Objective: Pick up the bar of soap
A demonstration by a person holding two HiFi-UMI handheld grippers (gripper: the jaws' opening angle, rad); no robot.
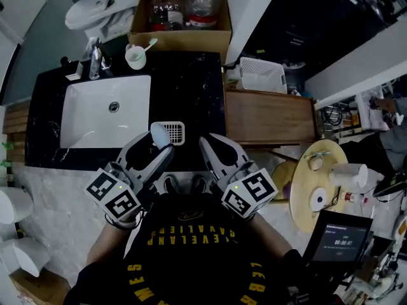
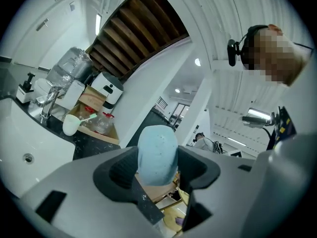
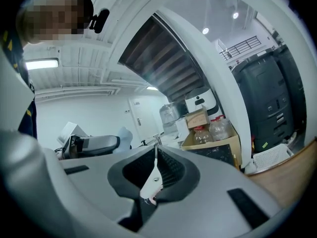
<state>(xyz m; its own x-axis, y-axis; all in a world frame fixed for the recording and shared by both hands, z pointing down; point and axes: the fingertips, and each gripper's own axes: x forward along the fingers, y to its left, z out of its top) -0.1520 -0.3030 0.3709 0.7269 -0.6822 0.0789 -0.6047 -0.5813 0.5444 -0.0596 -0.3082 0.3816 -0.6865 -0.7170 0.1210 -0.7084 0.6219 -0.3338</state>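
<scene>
Pale-blue bar of soap [image 1: 160, 135] stands pinched between the left gripper's [image 1: 159, 149] jaws, held above the black counter's [image 1: 191, 88] front edge, just beside a white slatted dish [image 1: 175, 131] and right of the sink [image 1: 82, 121]. The right gripper [image 1: 213, 146] hangs alongside, jaws pressed together on nothing. A cup [image 1: 135, 56] and a cardboard box [image 1: 181, 39] stand at the counter's back edge

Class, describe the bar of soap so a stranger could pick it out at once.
Find the black counter with the white sink. Near its front edge, right of the sink, the left gripper holds the bar of soap. It is pale blue and rounded, unlike the white slotted dish beside it.
</scene>
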